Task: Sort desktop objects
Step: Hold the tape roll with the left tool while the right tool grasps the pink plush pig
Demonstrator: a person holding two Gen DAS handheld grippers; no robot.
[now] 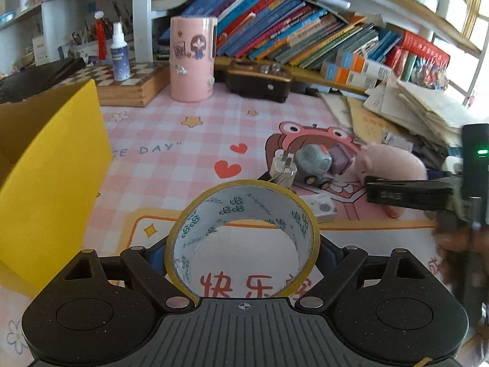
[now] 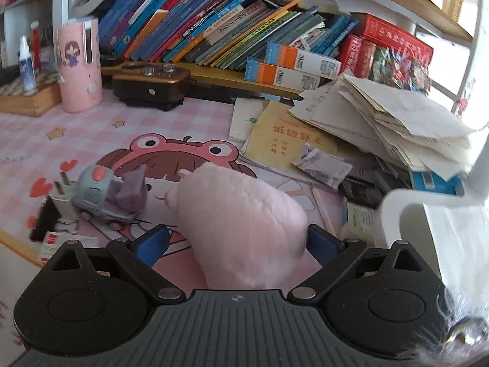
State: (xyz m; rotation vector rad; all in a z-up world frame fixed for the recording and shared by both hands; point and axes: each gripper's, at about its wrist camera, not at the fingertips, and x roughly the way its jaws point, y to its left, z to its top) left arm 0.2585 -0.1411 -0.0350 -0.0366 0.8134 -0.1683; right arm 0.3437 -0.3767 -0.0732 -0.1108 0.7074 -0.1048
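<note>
My left gripper (image 1: 243,252) is shut on a roll of yellow tape (image 1: 241,238) and holds it above the pink desk mat (image 1: 171,165). A yellow box (image 1: 52,177) stands just to its left. My right gripper (image 2: 238,238) has its jaws on either side of a pink plush pig (image 2: 241,217), which lies on the mat; the blue pads (image 2: 152,244) stand a little apart from it on the left. The pig (image 1: 391,162) and the right gripper also show at the right of the left wrist view. A grey toy car (image 2: 101,195), a white plug (image 2: 62,198) and a small card box (image 2: 70,244) lie left of the pig.
A pink cylinder holder (image 1: 192,58), a dark radio-like box (image 1: 259,81), a chessboard box (image 1: 128,82) with a spray bottle (image 1: 119,52), and a shelf of books (image 2: 214,24) line the back. A pile of papers (image 2: 382,119) lies at the right. A white chair edge (image 2: 443,214) is close right.
</note>
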